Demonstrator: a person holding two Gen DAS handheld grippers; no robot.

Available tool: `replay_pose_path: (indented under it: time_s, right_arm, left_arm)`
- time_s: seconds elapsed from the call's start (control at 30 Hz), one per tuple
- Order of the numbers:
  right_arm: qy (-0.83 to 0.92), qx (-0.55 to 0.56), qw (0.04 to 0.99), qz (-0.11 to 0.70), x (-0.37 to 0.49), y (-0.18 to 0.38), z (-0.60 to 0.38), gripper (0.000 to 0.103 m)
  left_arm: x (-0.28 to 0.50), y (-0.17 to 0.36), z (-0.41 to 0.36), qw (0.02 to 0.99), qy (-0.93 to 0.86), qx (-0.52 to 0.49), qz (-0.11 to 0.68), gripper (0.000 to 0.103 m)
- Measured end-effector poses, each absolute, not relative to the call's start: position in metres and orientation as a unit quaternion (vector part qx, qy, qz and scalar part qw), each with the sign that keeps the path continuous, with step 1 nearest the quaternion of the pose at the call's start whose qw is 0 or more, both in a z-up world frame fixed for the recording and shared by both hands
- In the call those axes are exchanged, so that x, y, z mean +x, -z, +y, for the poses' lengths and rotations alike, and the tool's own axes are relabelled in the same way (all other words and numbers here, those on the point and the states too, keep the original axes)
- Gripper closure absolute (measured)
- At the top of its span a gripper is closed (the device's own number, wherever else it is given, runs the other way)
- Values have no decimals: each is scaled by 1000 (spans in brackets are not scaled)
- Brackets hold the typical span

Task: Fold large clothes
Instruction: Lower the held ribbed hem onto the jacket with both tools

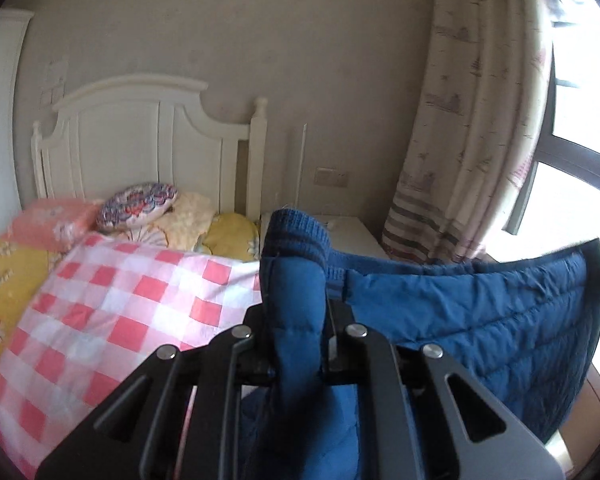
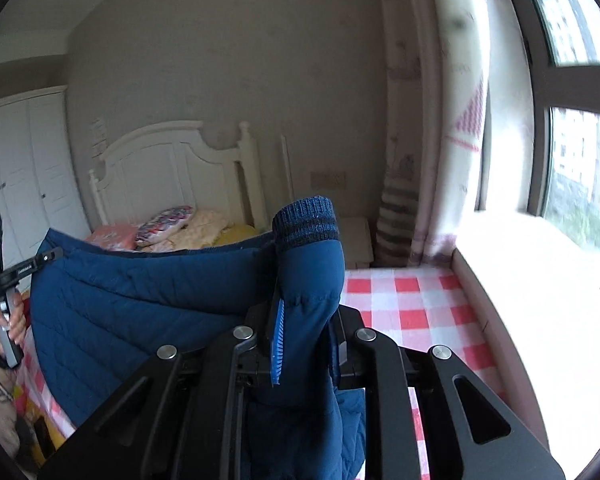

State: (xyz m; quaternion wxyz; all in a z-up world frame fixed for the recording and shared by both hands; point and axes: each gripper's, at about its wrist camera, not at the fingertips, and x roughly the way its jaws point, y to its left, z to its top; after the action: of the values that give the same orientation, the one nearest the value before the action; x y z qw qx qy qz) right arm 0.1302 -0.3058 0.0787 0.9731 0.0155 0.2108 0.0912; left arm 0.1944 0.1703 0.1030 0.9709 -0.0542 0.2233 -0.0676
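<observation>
Blue jacket [image 1: 480, 312] held taut (both cuffs clamped), above checked bedspread [image 1: 112, 300]

1. My blue quilted jacket [image 1: 480, 312] hangs stretched across the lower right of the left wrist view, raised above the checked bed.
2. Its ribbed knit cuff [image 2: 305, 216] stands upright at centre frame in the right wrist view, the sleeve bunched beneath.
</observation>
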Motion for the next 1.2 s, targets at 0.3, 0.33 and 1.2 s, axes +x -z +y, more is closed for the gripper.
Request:
replay_pose_path:
  time_s: [0.3, 0.33, 1.2]
  right_arm:
    - [-3, 25, 917, 398, 259, 88, -320, 84]
    - [-7, 40, 910, 412, 265, 104, -325, 84]
    - [14, 25, 920, 391, 248, 59, -320, 62]
  left_arm:
    - [312, 67, 117, 926, -21, 61, 373, 89]
    - [322, 84, 120, 915, -24, 56, 400, 88]
    - [284, 12, 122, 955, -68, 91, 275, 3]
